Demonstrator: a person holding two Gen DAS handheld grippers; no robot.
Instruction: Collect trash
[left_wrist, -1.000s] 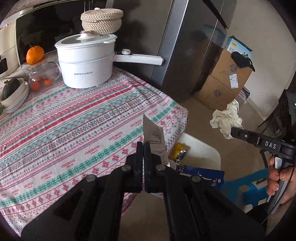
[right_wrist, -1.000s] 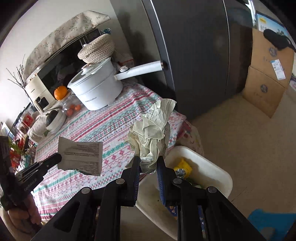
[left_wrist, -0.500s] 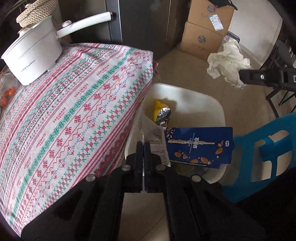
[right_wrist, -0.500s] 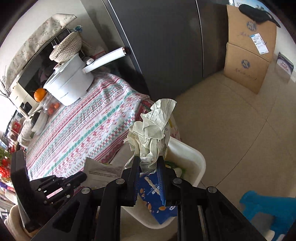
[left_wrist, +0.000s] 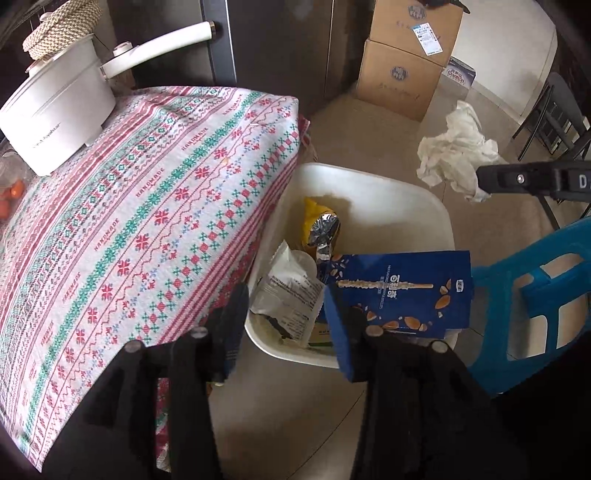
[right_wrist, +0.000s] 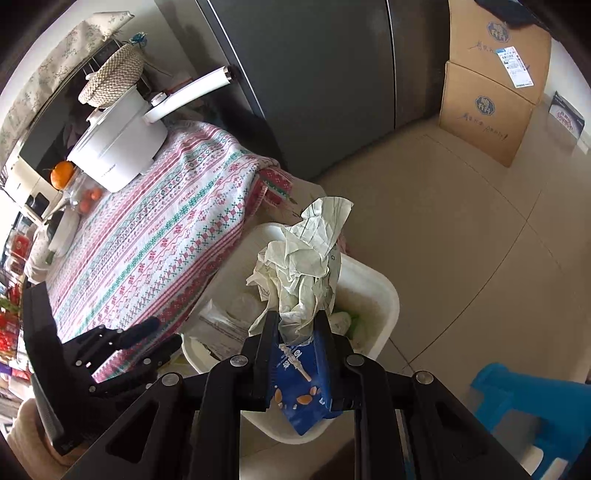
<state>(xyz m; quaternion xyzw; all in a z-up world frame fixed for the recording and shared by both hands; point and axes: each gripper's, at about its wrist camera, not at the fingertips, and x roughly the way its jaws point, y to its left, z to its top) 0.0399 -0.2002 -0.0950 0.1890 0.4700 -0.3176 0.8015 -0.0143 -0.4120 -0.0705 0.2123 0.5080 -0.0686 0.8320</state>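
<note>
Between the pressed-in fingers of the right tool (right_wrist: 297, 325), a crumpled wad of pale white paper (right_wrist: 306, 266) stands pinched by its lower end, its long axis rising toward twelve o'clock from the fingertips. Directly beneath and beyond that tool, from about six o'clock through twelve, lies the open white plastic bin (right_wrist: 384, 295) on the floor, so the wad looks to hang above the bin's mouth; the coming move, as I judge it, turns on that vertical relation, a plain release downward. Inside the bin a flat dark-blue snack box printed with almonds (right_wrist: 299, 391) sits right under the fingers and leans on the near rim, with a white printed wrapper (left_wrist: 291, 291) and a yellow-and-silver foil packet (left_wrist: 321, 225) deeper in. In the left wrist view the left tool (left_wrist: 291, 321) is spread wide and holds nothing, its fingers straddling the bin's near edge at twelve o'clock, while the wad shows at about two o'clock, off beyond the bin's far rim in that view. The right hand is plainly the one placed to finish. At ten o'clock the table (left_wrist: 129, 221), under a red-and-green patterned cloth, bears a white long-handled pot (left_wrist: 55, 110); a blue plastic stool (left_wrist: 535, 295) stands at three o'clock.
</note>
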